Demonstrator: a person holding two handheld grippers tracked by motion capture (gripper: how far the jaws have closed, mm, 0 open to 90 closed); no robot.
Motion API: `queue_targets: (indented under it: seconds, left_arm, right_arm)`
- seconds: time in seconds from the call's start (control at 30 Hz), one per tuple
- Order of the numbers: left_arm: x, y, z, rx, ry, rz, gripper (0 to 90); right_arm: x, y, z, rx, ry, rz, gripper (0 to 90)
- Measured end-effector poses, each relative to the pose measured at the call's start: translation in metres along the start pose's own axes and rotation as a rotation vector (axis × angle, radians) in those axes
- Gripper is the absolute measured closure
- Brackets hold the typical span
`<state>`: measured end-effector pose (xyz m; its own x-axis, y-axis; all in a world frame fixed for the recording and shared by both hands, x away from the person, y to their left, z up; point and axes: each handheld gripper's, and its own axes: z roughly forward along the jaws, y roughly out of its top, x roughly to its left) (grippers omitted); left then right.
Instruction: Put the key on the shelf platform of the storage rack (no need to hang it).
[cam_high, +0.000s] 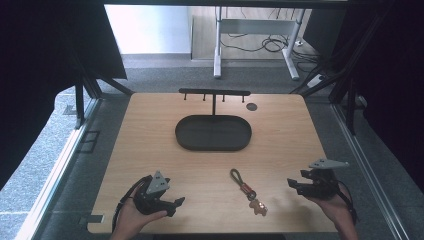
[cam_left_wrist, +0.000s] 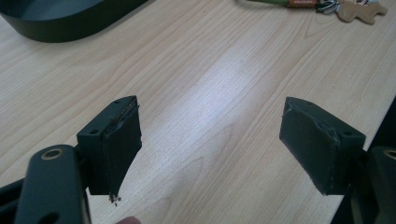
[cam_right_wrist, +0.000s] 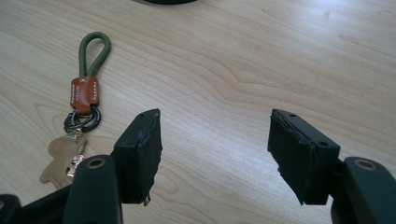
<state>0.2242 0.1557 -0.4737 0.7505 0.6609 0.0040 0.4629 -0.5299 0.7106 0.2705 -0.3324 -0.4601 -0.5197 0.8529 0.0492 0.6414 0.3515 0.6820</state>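
The right hand-held gripper (cam_high: 292, 184) sits at the near right of the worktop (cam_high: 150, 140), carried in a hand that comes in from the bottom edge, its grey three-cornered plate on top and its jaws pointing left across the wood. In the right gripper view (cam_right_wrist: 215, 154) its two black jaws stand well apart with nothing but bare wood grain between them. The left hand-held gripper (cam_high: 179, 202) is held near the front left corner of the worktop, jaws pointing right; in the left gripper view (cam_left_wrist: 210, 144) its jaws are likewise spread wide over bare wood, gripping nothing.

Between the two hand-held grippers, nearer the right one, lies the keychain (cam_high: 248, 190) flat on the worktop. In the right gripper view the keychain (cam_right_wrist: 84, 95) lies just left of the left jaw, apart from it: a green cord loop at the far end, a brown leather band below it, dark metal rings, and a tan figure-shaped charm (cam_right_wrist: 63, 158) nearest the camera. In the left gripper view the keychain (cam_left_wrist: 359, 9) shows at the top right edge, well apart from the jaws.

Farther back, at the middle of the worktop, rests a dark oval tray (cam_high: 185, 137). Behind it rises a black T-shaped hook rack (cam_high: 214, 93) with small pegs under its bar. A small dark round disc (cam_high: 251, 106) lies to the rack's right.
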Motion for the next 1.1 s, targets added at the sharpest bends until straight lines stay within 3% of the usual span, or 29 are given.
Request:
queue_targets:
  seconds: [0.23,0.57,1.1]
  left_arm:
    - [0.000,0.000,0.000,0.002,0.002,-0.006,21.3]
    - [-0.002,0.001,0.000,0.005,-0.004,0.005,21.3]
    - [-0.003,0.001,0.000,0.006,-0.005,0.004,21.3]
  right_arm:
    - [0.007,0.013,-0.006,0.034,0.032,0.003,39.8]
    - [0.020,0.031,-0.006,0.084,0.044,-0.073,39.6]
    - [0.043,0.055,0.009,0.128,0.068,-0.146,41.0]
